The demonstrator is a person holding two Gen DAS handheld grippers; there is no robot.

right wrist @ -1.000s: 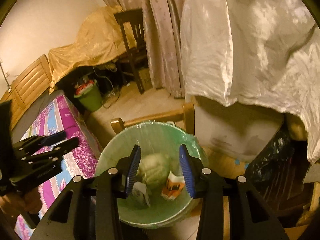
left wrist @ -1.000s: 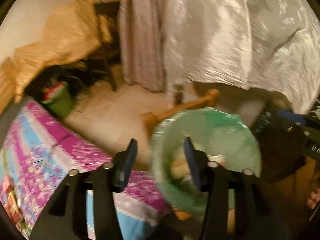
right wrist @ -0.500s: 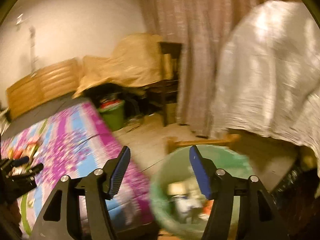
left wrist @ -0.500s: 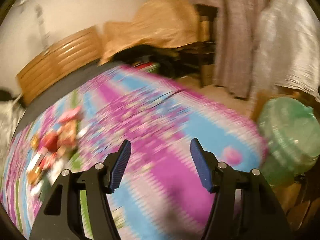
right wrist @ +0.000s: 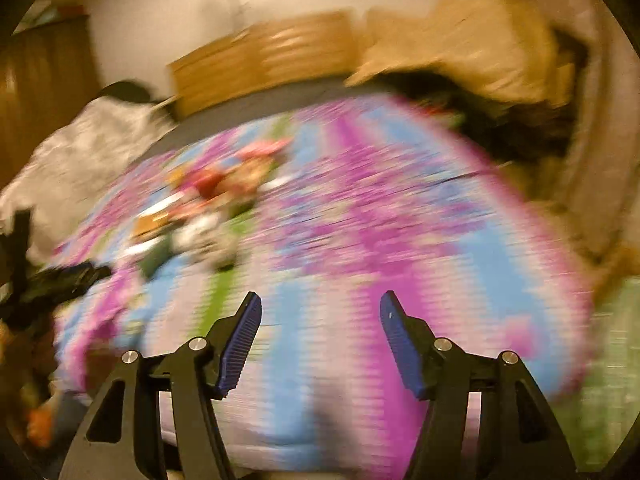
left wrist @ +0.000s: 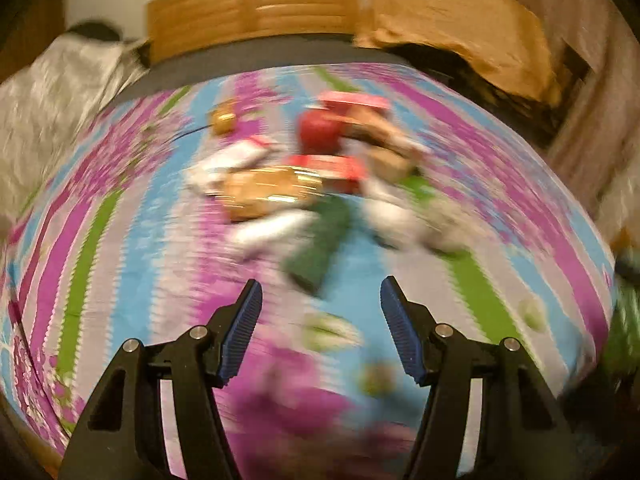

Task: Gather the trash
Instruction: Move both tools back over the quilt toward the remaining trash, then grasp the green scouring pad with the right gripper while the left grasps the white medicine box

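Note:
A blurred pile of trash lies on the bed's purple, blue and green cover: red, gold, white and dark green wrappers and boxes. My left gripper is open and empty, a short way in front of the pile. In the right wrist view the pile is further off, up and left of my right gripper, which is open and empty over the cover. The left gripper's black body shows at the left edge. The green-lined bin is a blur at the right edge.
A wooden headboard stands behind the bed, with a tan-covered heap to its right. A silvery cloth lies at the bed's left. Curtains hang at the far right.
Both grippers have swung left from above the bin to the bed. The trash pile has come into the middle of the left view. Both jaws have stayed open.

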